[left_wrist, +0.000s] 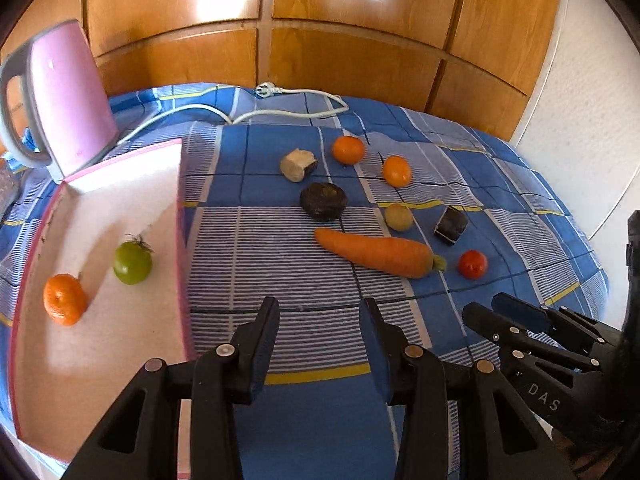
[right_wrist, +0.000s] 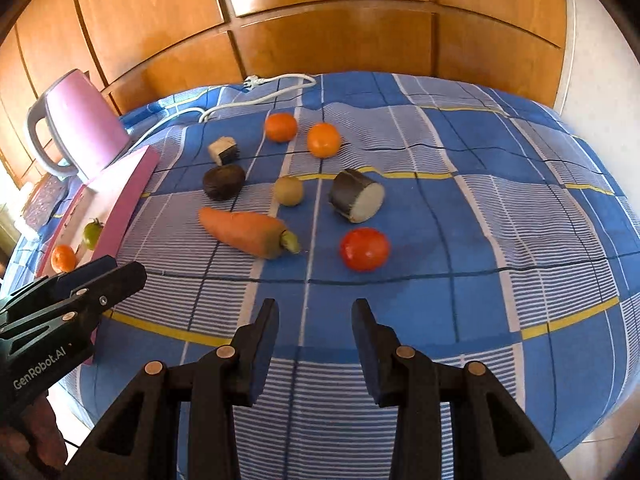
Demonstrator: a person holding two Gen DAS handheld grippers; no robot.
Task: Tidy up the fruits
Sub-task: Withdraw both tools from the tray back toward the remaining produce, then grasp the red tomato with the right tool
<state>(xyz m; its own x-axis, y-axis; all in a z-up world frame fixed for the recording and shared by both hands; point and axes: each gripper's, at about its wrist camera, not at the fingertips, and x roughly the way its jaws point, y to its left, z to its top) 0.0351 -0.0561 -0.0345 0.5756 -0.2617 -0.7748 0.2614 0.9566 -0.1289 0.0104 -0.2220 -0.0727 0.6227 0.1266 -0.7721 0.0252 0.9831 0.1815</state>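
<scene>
Both sets of jaws apart and empty, left gripper [left_wrist: 319,306] and right gripper [right_wrist: 315,306] low over the near counter [right_wrist: 460,320]. Could send the round red tomato [right_wrist: 365,249] rolling if closed off-centre, or take the carrot [right_wrist: 244,232] near it, no fruit. Counted near to far: one red tomato, one carrot, one kiwi [right_wrist: 289,190], two cut chunks [right_wrist: 357,196], one dark lump [right_wrist: 223,182], two loose mandarins [right_wrist: 324,140]; in the tray [left_wrist: 100,360], one mandarin [left_wrist: 64,299], one green tomato [left_wrist: 132,262].

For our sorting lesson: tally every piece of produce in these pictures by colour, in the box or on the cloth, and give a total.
Orange: 4, three mandarins and a carrot
Green: 1, green tomato
Red: 1, red tomato
Yellow-brown: 1, kiwi
Dark-skinned: 3, round one, two cut pieces
Total: 10
</scene>
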